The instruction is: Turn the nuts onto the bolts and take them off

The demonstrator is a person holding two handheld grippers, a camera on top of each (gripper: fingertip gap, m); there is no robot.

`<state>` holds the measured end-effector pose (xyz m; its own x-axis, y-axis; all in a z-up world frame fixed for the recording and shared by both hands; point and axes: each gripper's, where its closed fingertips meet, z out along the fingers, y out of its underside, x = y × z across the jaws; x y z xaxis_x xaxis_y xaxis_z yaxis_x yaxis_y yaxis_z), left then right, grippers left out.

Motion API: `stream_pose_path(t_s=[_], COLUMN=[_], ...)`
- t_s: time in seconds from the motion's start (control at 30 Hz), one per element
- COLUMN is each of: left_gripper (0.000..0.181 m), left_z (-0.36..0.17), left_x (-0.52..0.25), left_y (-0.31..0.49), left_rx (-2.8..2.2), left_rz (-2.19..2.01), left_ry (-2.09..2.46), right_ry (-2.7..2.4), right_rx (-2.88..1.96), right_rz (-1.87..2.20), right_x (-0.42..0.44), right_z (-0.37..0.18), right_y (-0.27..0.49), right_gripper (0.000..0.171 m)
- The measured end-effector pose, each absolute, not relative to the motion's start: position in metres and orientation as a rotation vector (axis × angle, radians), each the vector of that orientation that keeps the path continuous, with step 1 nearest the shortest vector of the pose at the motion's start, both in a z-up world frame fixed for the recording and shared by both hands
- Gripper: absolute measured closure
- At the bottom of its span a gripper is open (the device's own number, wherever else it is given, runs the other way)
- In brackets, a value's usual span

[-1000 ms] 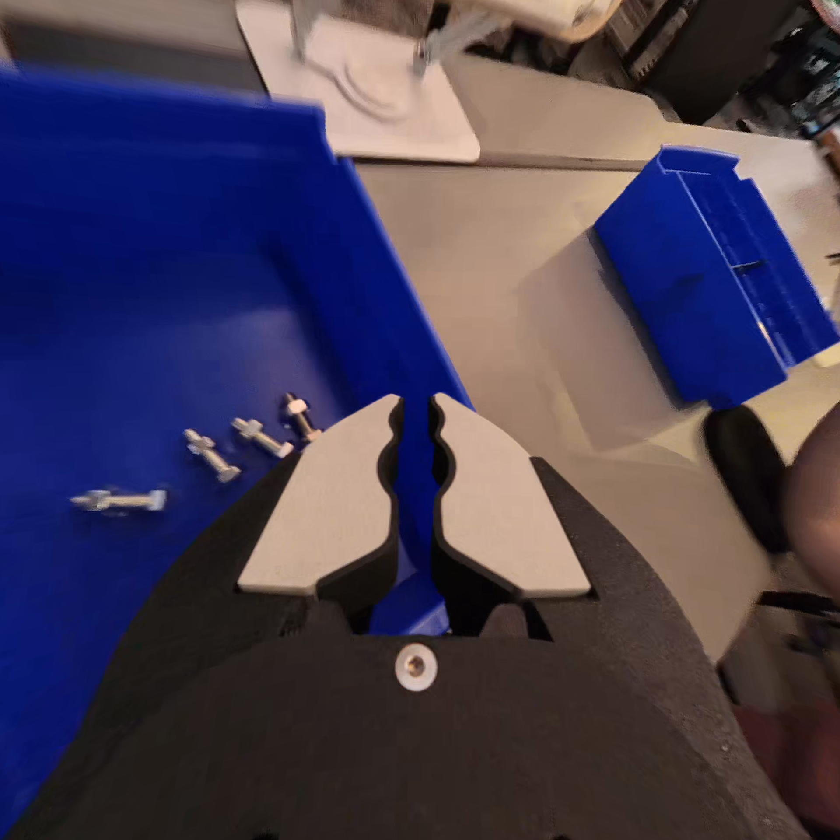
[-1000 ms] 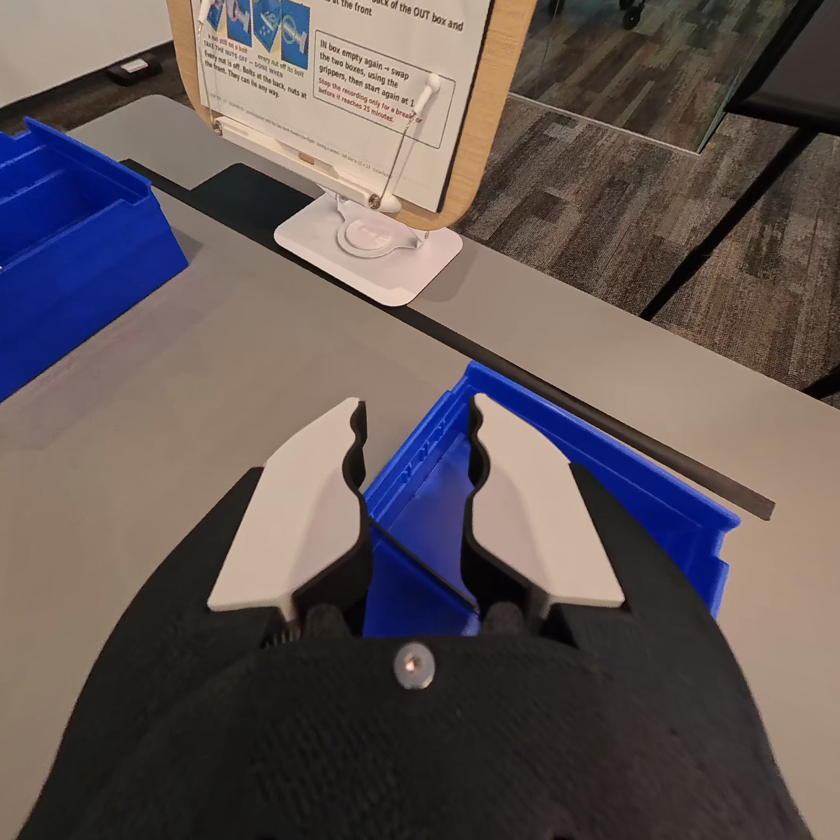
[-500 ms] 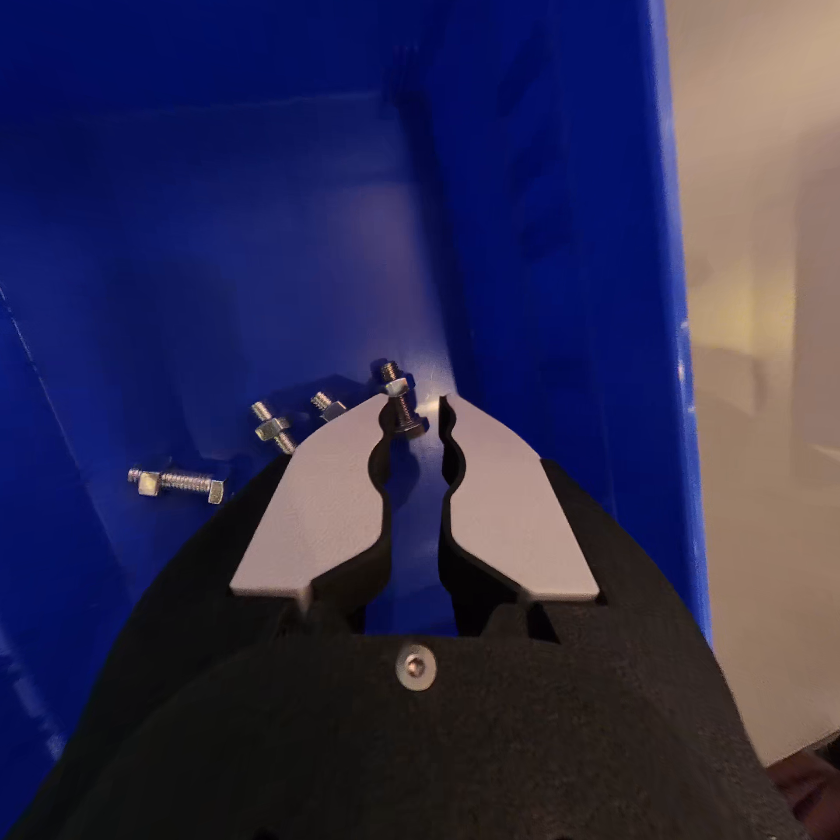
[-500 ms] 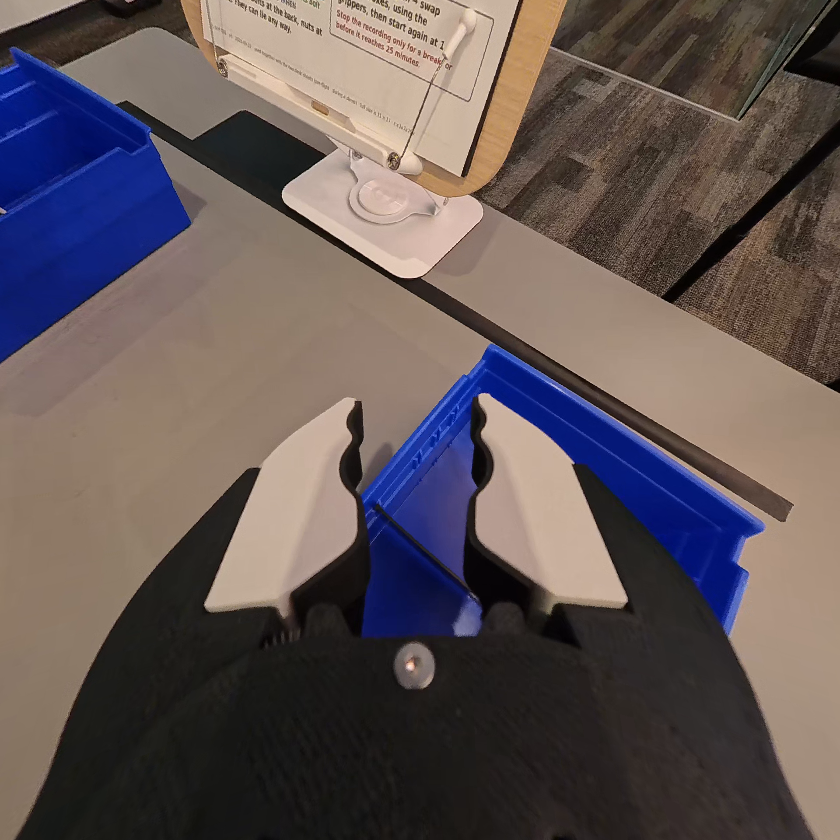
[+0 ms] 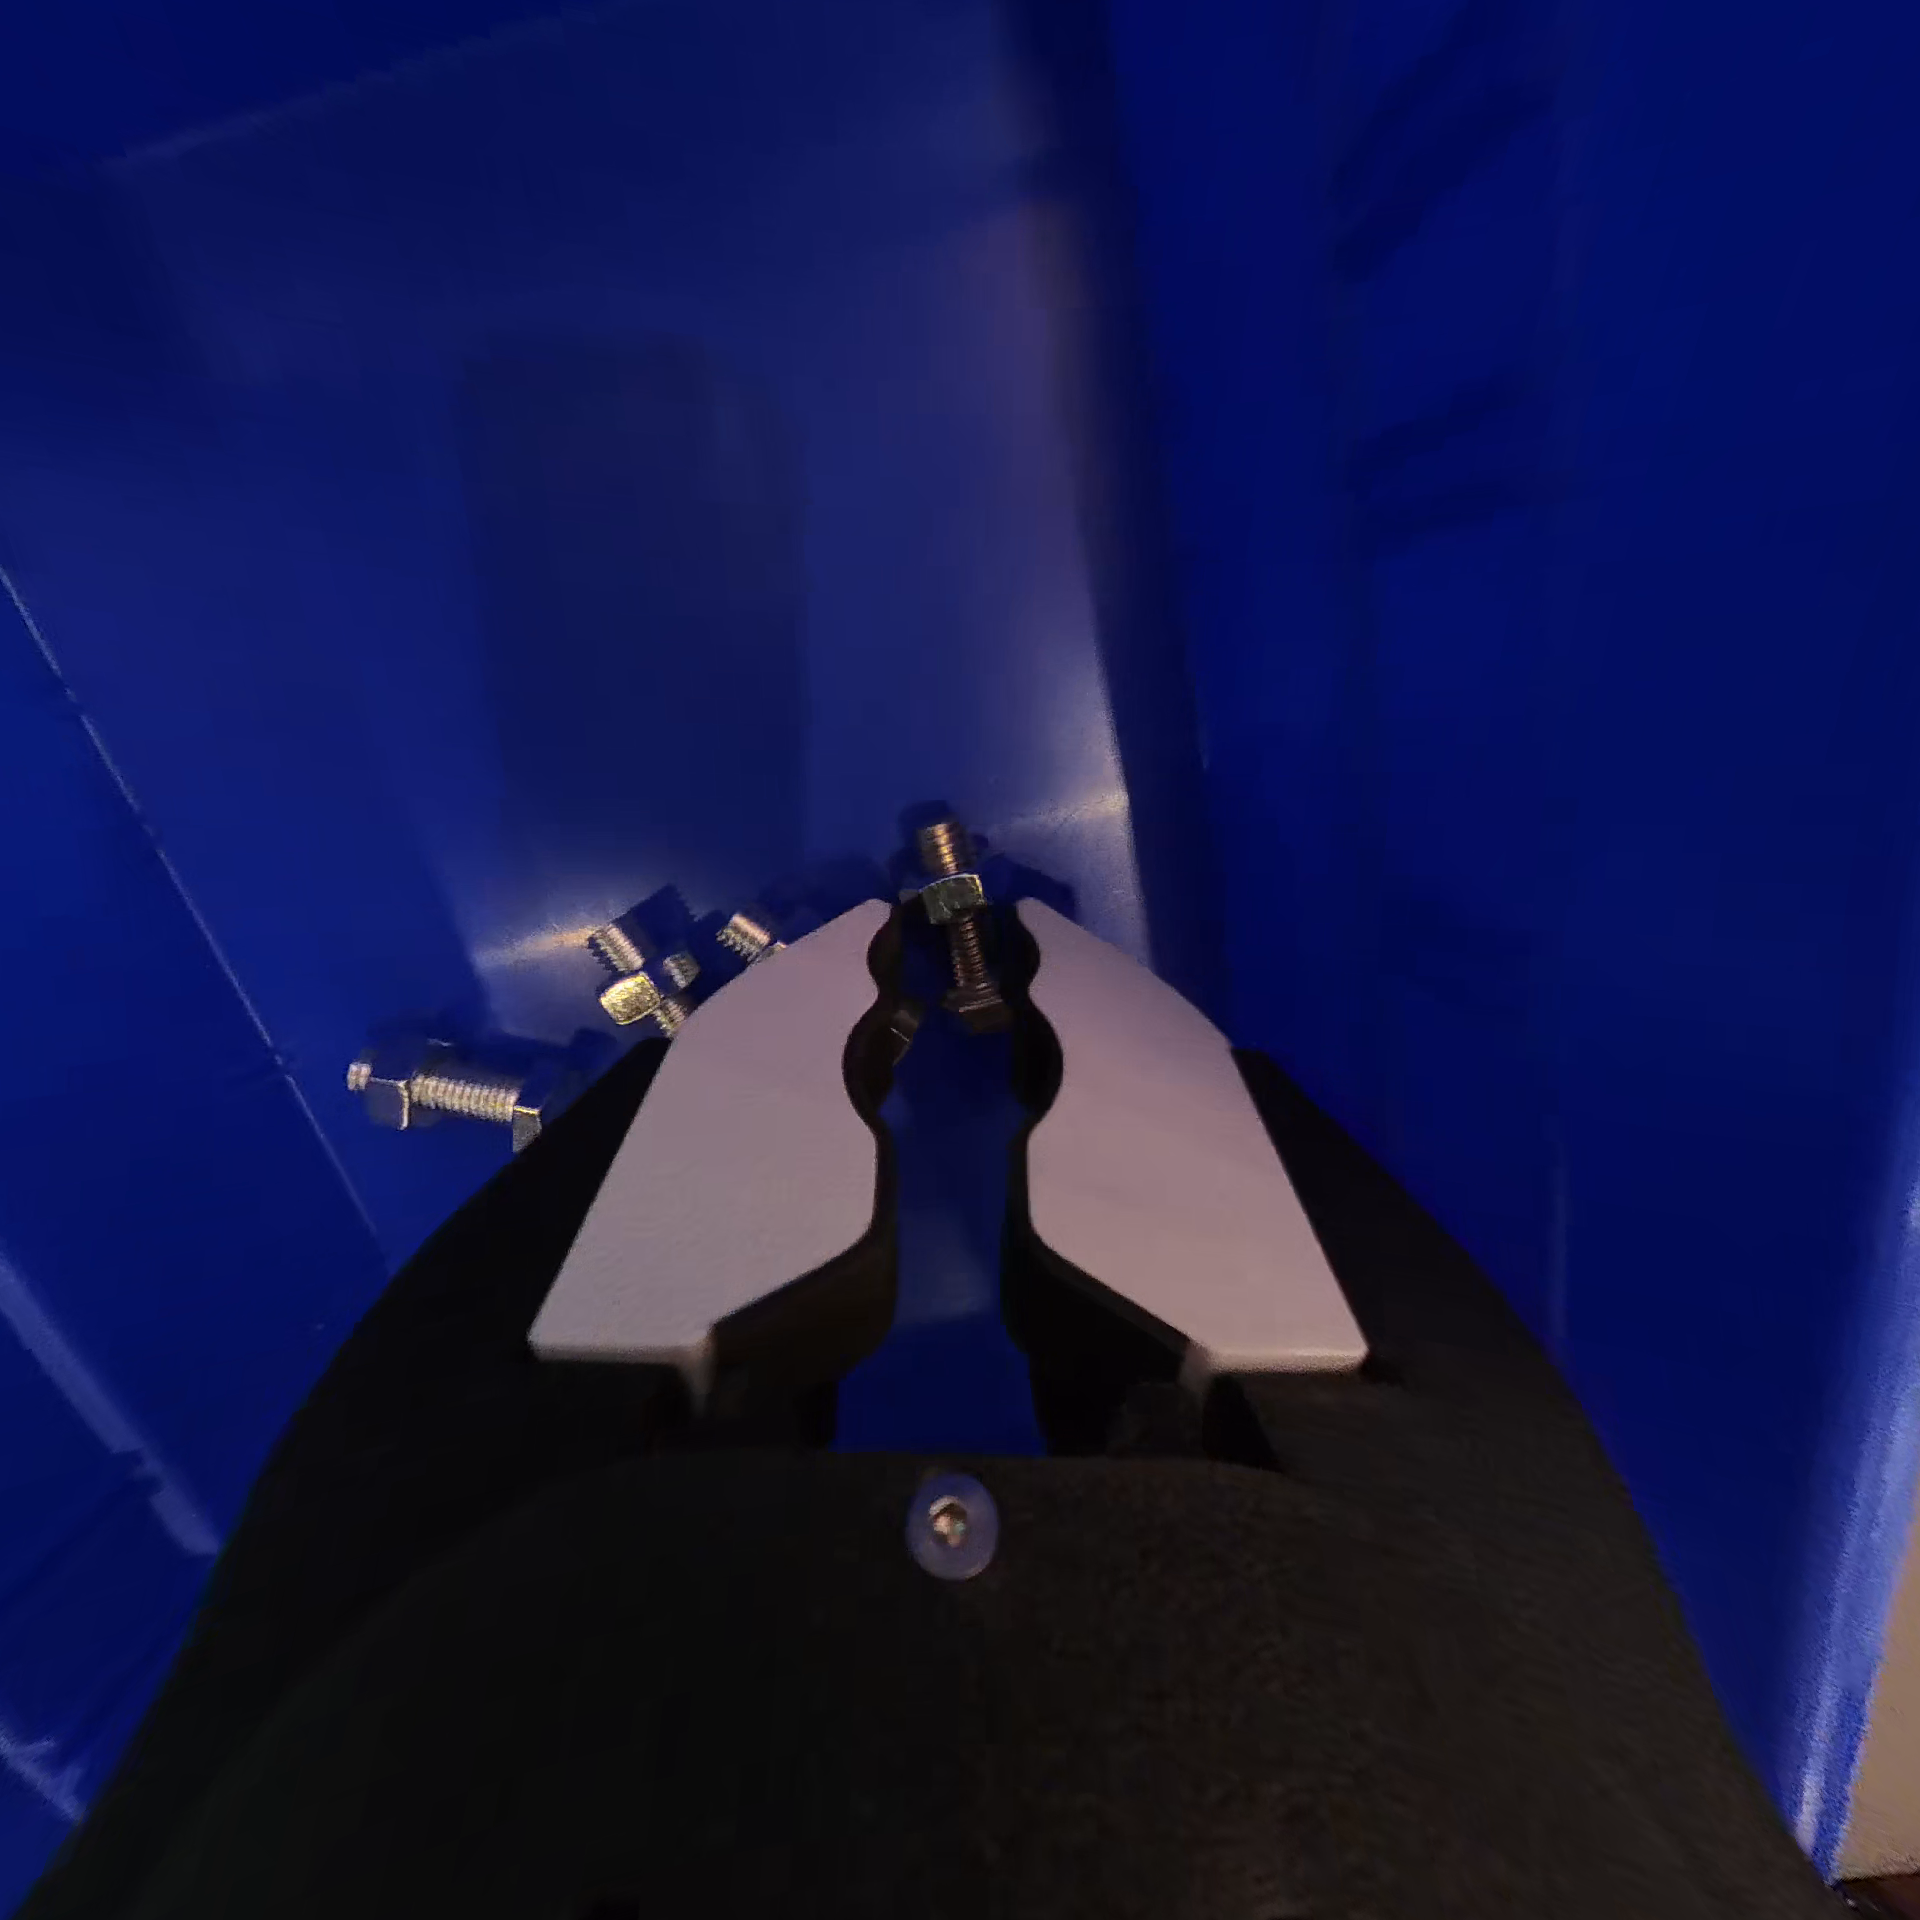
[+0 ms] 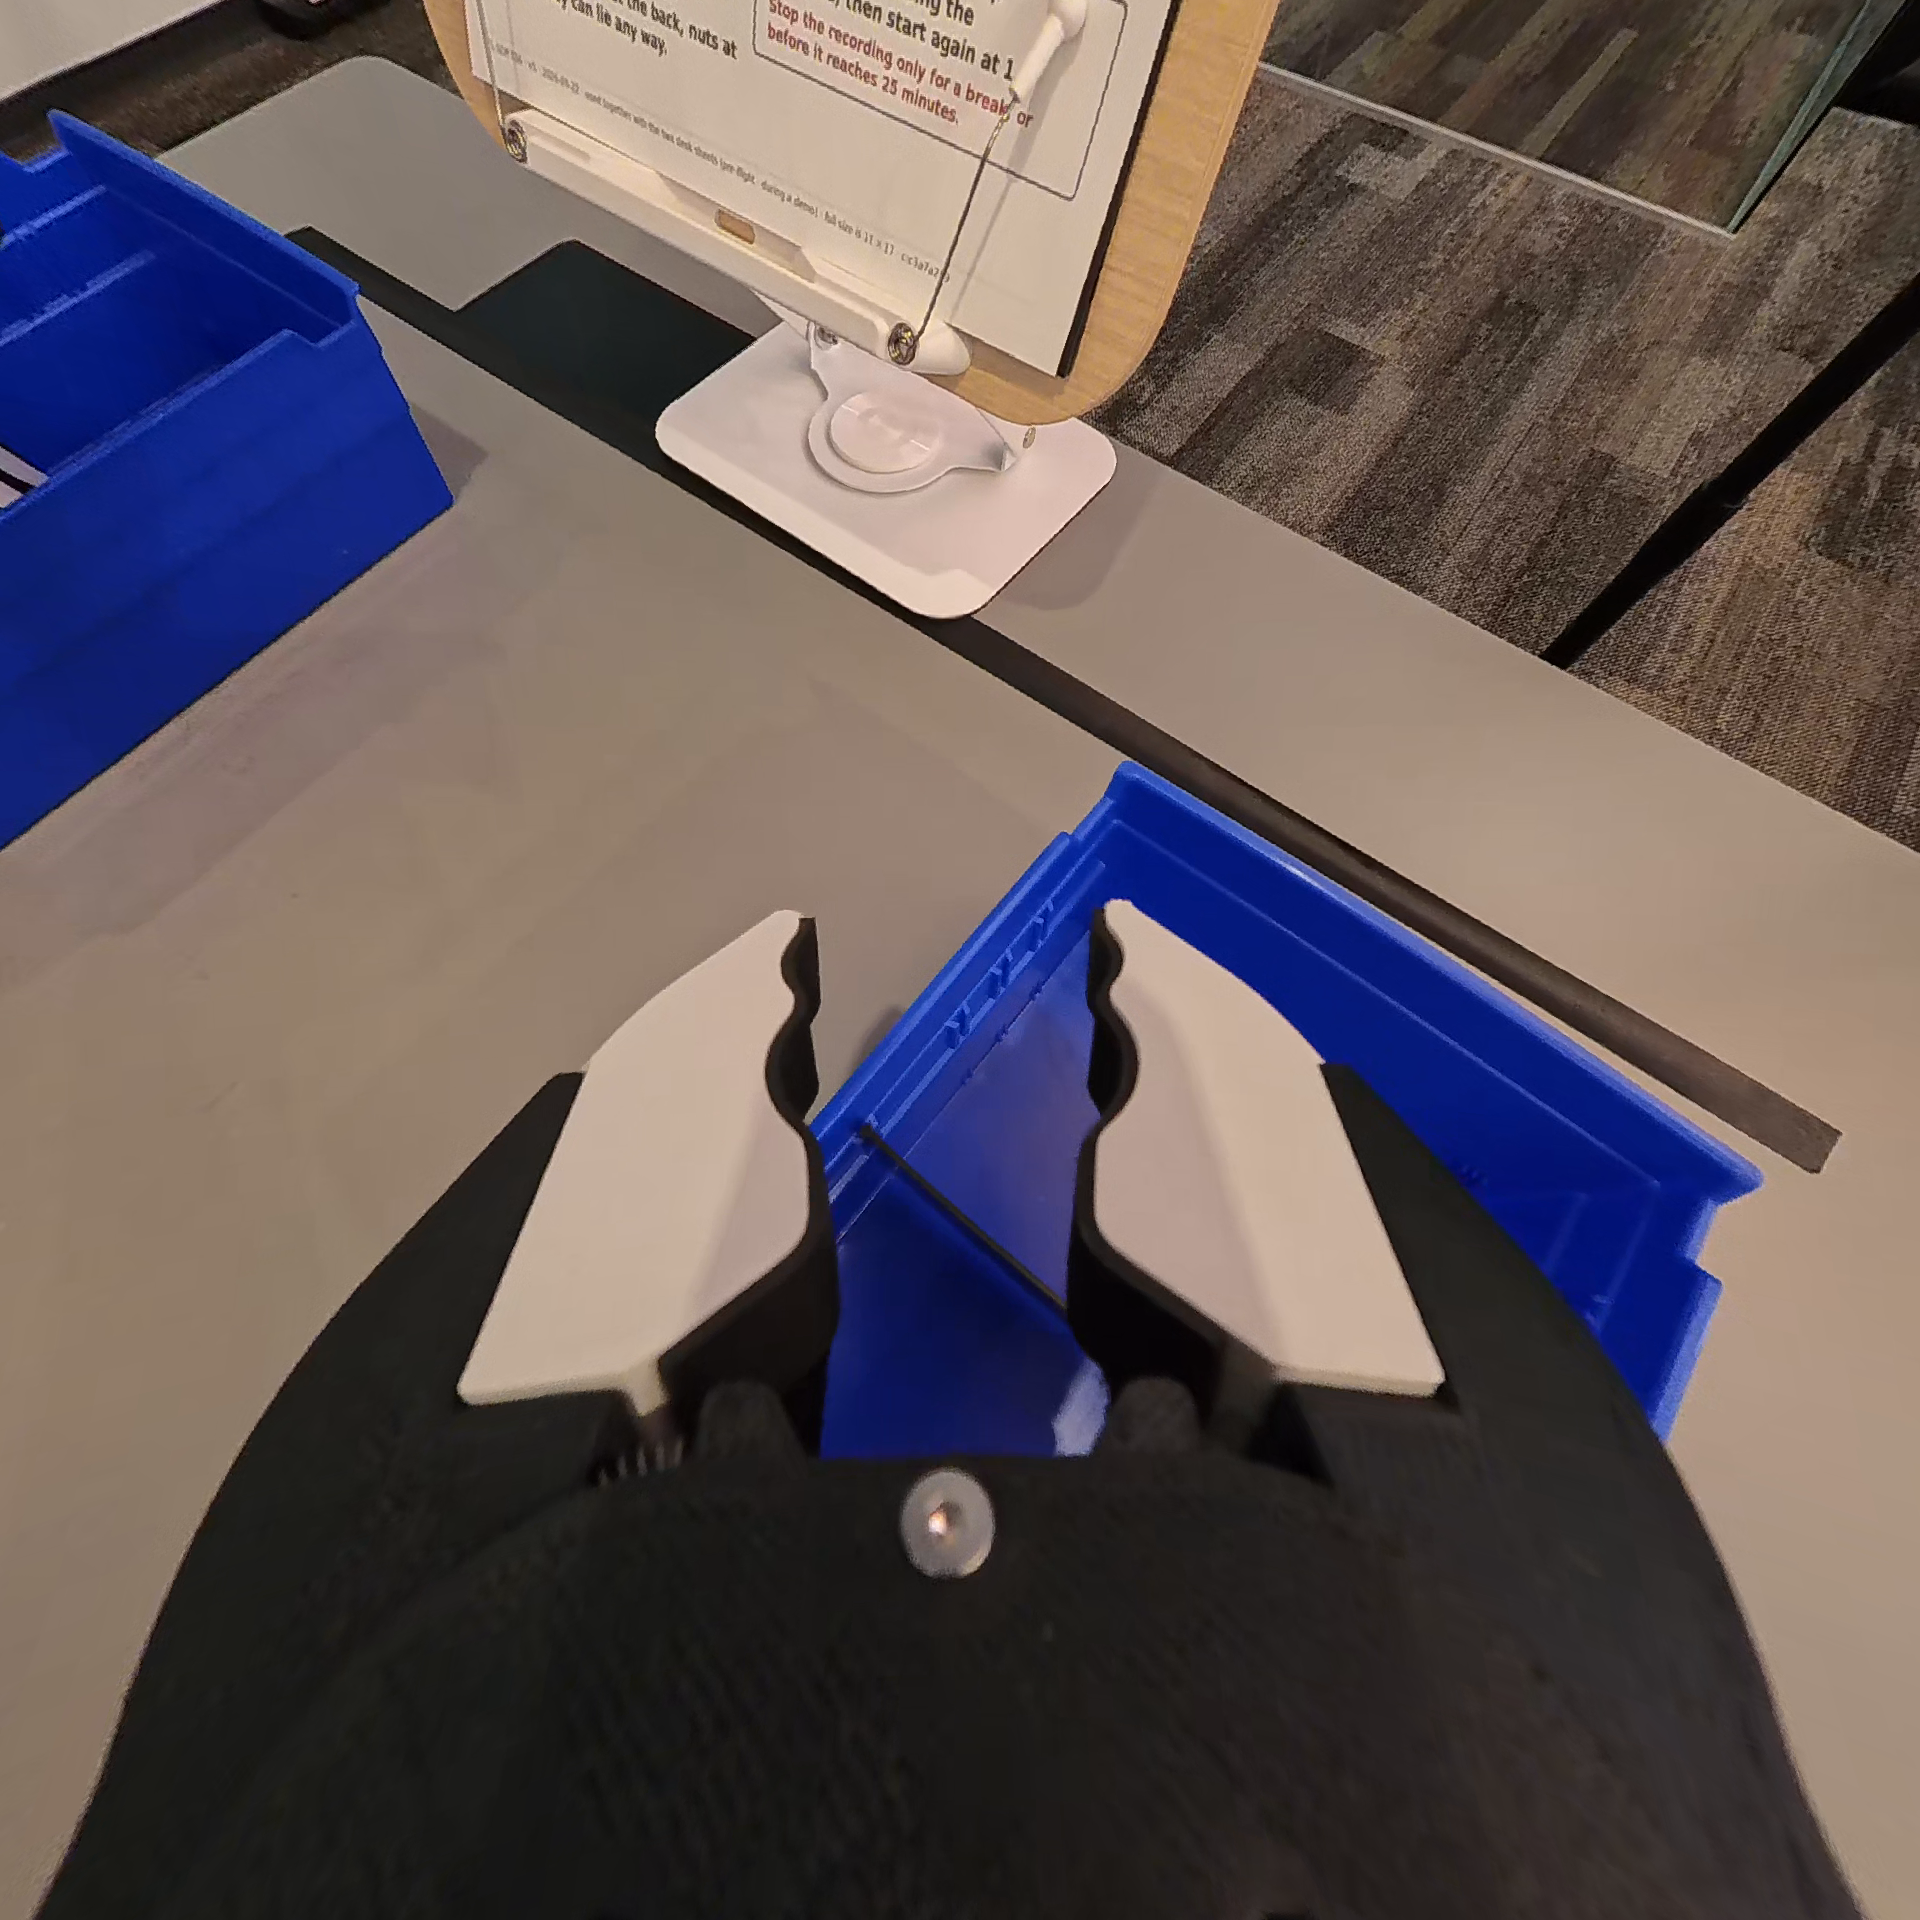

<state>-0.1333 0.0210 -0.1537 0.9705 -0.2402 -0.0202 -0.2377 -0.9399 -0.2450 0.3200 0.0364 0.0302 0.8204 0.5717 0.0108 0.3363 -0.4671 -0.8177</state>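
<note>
- Left wrist view: my left hand-held gripper (image 5: 951, 914), with pale grey finger plates on black bodies, reaches deep into a blue plastic bin (image 5: 1455, 623). Its jaws stand a narrow gap apart at the tips, not closed on anything.
- Left wrist view: a small silver steel bolt with a square nut threaded on it (image 5: 954, 914) lies on the bin floor between the fingertips; I cannot tell whether either finger touches it.
- Left wrist view: three more silver nutted bolts lie left of it, one (image 5: 442, 1091) well clear of the fingers, two (image 5: 644, 982) (image 5: 750, 933) partly hidden behind my left finger (image 5: 748, 1132).
- Right wrist view: my right hand-held gripper (image 6: 951, 925) hangs wide open and empty above a second blue plastic bin (image 6: 1403, 1029) fitted with a thin dark divider (image 6: 966, 1216).
- Right wrist view: that bin stands on a grey table (image 6: 520, 779); the first blue bin sits at far left, and a white-based wooden sheet stand (image 6: 894, 457) stands at the back.
</note>
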Motion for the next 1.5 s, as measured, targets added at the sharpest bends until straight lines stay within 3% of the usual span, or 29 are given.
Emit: stream_pose_path(t_s=[0.27, 0.5, 0.7, 0.9, 1.2, 1.5], left_gripper=[0.171, 0.172, 0.172, 0.172, 0.172, 0.172], left_z=[-0.147, -0.066, 0.045, 0.104, 0.126, 0.12], left_x=[-0.138, -0.134, -0.027, 0.071, 0.125, 0.123], left_y=[0.019, 0.026, -0.032, -0.097, -0.115, -0.117], left_rx=[-2.822, -2.446, -1.854, -1.56, -1.348, -1.333], left_rz=[-0.026, -0.119, -0.656, -1.002, -1.108, -1.152], left_ry=[0.433, 0.467, 0.749, 1.066, 1.209, 1.219], right_ry=[-0.681, -0.726, -0.913, -1.057, -1.051, -1.07], right_rx=[-2.095, -1.978, -1.458, -1.042, -1.006, -1.064], right_rz=[0.32, 0.299, 0.814, 1.292, 1.366, 1.417], right_x=[0.316, 0.292, 0.177, 0.111, 0.113, 0.105], right_z=[0.031, 0.051, 0.121, 0.148, 0.152, 0.142], right_y=[0.036, 0.037, -0.025, -0.104, -0.112, -0.112], right_gripper=[0.121, 0.124, 0.125, 0.137, 0.159, 0.161])
